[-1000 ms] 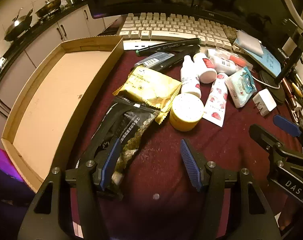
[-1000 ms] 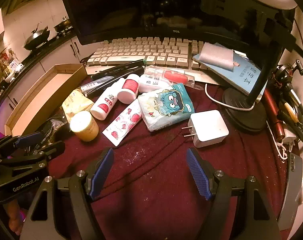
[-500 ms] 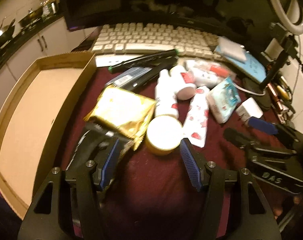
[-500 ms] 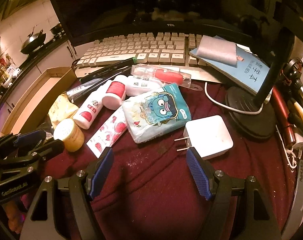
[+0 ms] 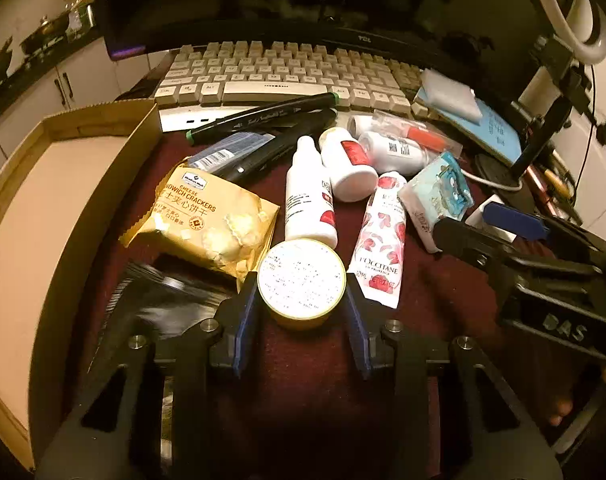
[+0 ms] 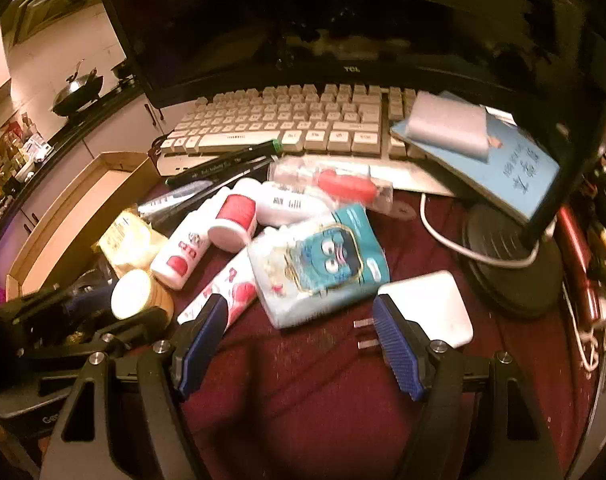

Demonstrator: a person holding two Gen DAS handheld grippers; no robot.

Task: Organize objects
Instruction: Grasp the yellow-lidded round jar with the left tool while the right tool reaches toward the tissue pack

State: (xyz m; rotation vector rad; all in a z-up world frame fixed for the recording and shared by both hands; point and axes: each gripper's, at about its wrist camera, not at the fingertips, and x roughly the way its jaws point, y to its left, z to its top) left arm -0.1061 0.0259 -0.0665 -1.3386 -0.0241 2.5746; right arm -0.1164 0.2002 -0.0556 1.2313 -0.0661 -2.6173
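Note:
My left gripper (image 5: 302, 280) has its blue pads on both sides of a round yellow jar with a white lid (image 5: 302, 278); the jaws stand close against it on the dark red cloth. The jar also shows in the right wrist view (image 6: 137, 295). My right gripper (image 6: 301, 322) is open and empty, its jaws either side of a blue tissue pack (image 6: 323, 264), just short of it. A white charger (image 6: 427, 306) lies by its right finger. A cracker packet (image 5: 207, 216), white bottles (image 5: 309, 200) and a floral tube (image 5: 383, 240) lie around.
An empty cardboard tray (image 5: 43, 216) sits at the left. A keyboard (image 5: 279, 76) and monitor stand behind. Black markers (image 5: 263, 116), a black foil pouch (image 5: 159, 300), a blue notebook (image 6: 503, 160) and a lamp base (image 6: 511, 264) crowd the cloth.
My left gripper moved forward and narrowed around the yellow jar. My right gripper moved forward toward the tissue pack and charger, still open.

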